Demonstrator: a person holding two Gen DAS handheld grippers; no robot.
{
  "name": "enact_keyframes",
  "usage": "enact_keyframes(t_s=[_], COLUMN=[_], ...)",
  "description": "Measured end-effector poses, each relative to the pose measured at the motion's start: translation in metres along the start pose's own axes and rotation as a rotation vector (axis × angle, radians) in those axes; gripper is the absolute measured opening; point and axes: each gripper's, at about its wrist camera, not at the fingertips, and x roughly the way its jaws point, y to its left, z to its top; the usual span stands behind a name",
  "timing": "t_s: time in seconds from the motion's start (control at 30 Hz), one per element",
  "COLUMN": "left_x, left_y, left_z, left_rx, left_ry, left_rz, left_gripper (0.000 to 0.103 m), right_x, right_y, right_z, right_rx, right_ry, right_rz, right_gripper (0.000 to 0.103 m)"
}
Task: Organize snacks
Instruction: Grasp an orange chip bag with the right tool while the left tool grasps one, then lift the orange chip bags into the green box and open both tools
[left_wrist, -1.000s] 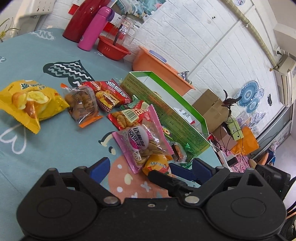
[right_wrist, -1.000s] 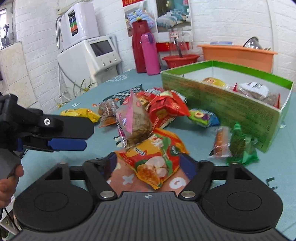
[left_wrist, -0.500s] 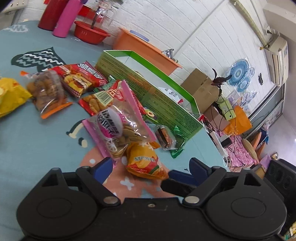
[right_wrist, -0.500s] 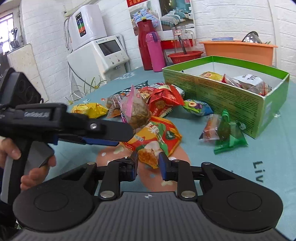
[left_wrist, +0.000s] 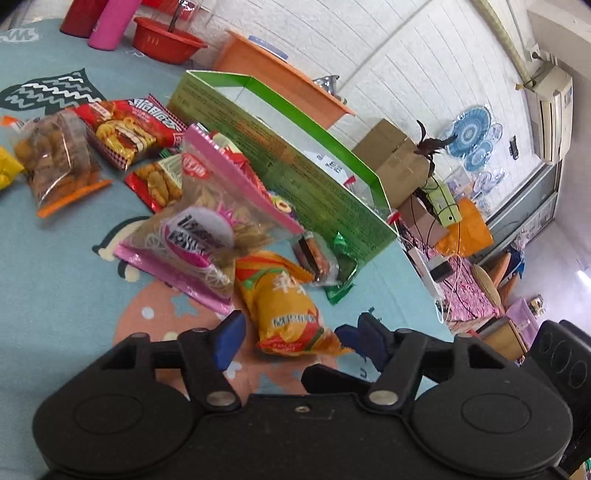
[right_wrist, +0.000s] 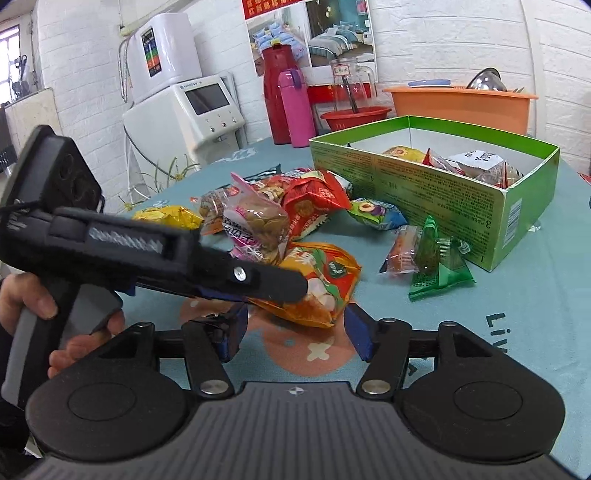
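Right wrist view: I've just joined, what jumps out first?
The orange snack bag lies on the teal tablecloth between the right gripper's wide-open fingers, with the left gripper reaching in across it from the left. Behind it sits a pile of bright snack packets, and to the right the open green box, already partly filled.

Orange-yellow snack bag flat on teal cloth, nearest. Pink-edged clear biscuit pouch propped tilted behind it. Red packets heaped beyond. Green box open-topped, upright, several packets inside; small green sachets just beside its wall
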Motion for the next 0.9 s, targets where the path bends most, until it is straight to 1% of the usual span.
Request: enact_keyframes(t_s=[0.1, 0.17, 0.2, 0.23, 0.27, 0.3, 0.33, 0.4, 0.43, 0.47, 0.63, 0.77, 0.9], left_x=[0.006, 0.010, 0.012, 0.014, 0.015, 0.016, 0.015, 0.011, 0.009, 0.006, -0.007, -0.010, -0.005], left_y=[0.000, -0.001, -0.002, -0.004, -0.006, -0.008, -0.010, -0.015, -0.018, -0.021, -0.046, -0.062, -0.074], left_z=[0.004, 0.005, 0.005, 0.004, 0.003, 0.002, 0.001, -0.001, -0.001, -0.001, 0.010, 0.029, 0.051], left_rx=[-0.004, 0.004, 0.012, 0.023, 0.036, 0.052, 0.059, 0.077, 0.082, 0.085, 0.154, 0.198, 0.226], left_ry=[0.003, -0.003, -0.002, 0.007, 0.013, 0.013, 0.011, 0.004, 0.003, -0.002, -0.064, -0.109, -0.147], left_rz=[0.003, 0.000, 0.002, 0.009, 0.023, 0.027, 0.030, 0.024, 0.013, 0.001, -0.035, -0.056, -0.071], left_gripper=[0.080, 0.076, 0.065, 0.041, 0.034, 0.042, 0.041, 0.040, 0.040, 0.040, 0.040, 0.040, 0.040], right_x=[0.003, 0.007, 0.010, 0.014, 0.018, 0.022, 0.021, 0.017, 0.013, 0.009, -0.016, -0.027, -0.029], right_y=[0.001, 0.002, 0.002, 0.002, 0.002, 0.003, 0.004, 0.007, 0.008, 0.008, 0.009, 0.009, 0.003], right_z=[0.003, 0.005, 0.006, 0.006, 0.006, 0.006, 0.006, 0.005, 0.004, 0.004, 0.014, 0.030, 0.049], right_rx=[-0.015, -0.024, -0.028, -0.033, -0.033, -0.032, -0.039, -0.064, -0.070, -0.071, -0.079, -0.109, -0.140], right_ry=[-0.001, 0.001, 0.006, 0.013, 0.024, 0.038, 0.033, 0.018, 0.008, 0.002, -0.081, -0.158, -0.222], right_rz=[-0.009, -0.007, -0.009, -0.015, -0.024, -0.044, -0.059, -0.059, -0.060, -0.062, -0.078, -0.101, -0.129], right_gripper=[0.096, 0.096, 0.096, 0.096, 0.089, 0.080, 0.074, 0.067, 0.061, 0.058, 0.057, 0.056, 0.056])
